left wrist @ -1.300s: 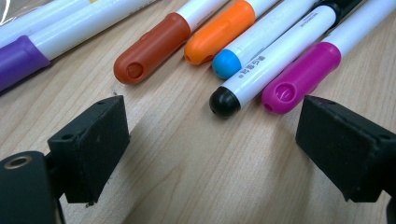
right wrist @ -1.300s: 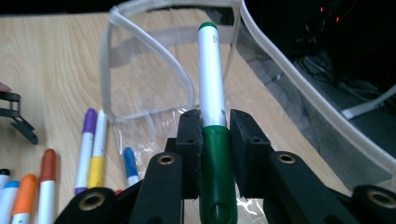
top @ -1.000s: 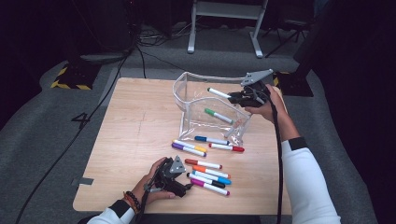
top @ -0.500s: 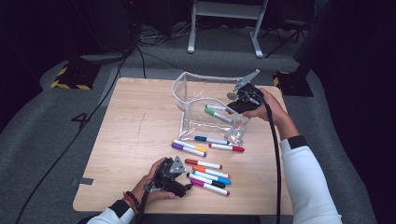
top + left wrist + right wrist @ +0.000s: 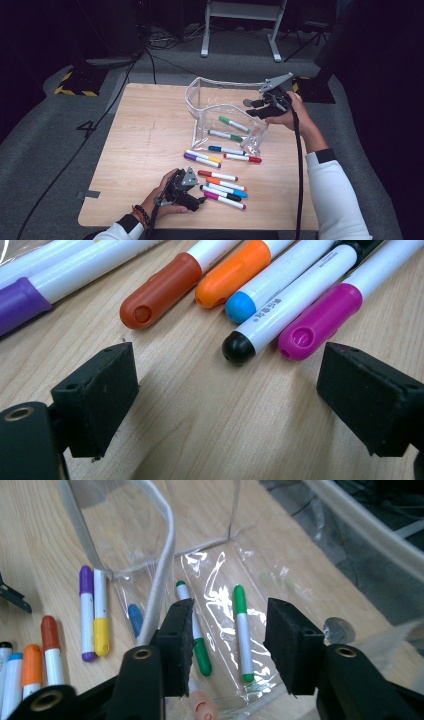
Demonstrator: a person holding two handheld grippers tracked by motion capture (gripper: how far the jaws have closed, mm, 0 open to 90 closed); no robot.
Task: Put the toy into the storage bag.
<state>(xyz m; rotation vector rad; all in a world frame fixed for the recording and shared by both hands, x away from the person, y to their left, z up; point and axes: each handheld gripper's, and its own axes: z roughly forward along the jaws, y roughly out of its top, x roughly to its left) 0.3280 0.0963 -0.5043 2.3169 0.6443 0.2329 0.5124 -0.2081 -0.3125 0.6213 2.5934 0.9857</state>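
High view overhead facing forward, gripper views close (shared: markers (image 5: pixel 222 188)).

A clear plastic pouch (image 5: pixel 220 100) with a pale zipper rim stands open on the wooden table, and two green-capped white markers (image 5: pixel 241 630) lie loose and roughly parallel on its floor, one light green and one darker green (image 5: pixel 196 640). Just outside the pouch's near wall lie blue (image 5: pixel 226 149), red (image 5: pixel 242 158), yellow (image 5: pixel 202 156) and purple (image 5: pixel 201 160) markers. Nearer the table's front edge a second cluster lies side by side: brown (image 5: pixel 170 277), orange (image 5: pixel 235 272), light blue (image 5: pixel 272 287), black (image 5: pixel 295 295) and magenta (image 5: pixel 330 310) markers, caps all on.
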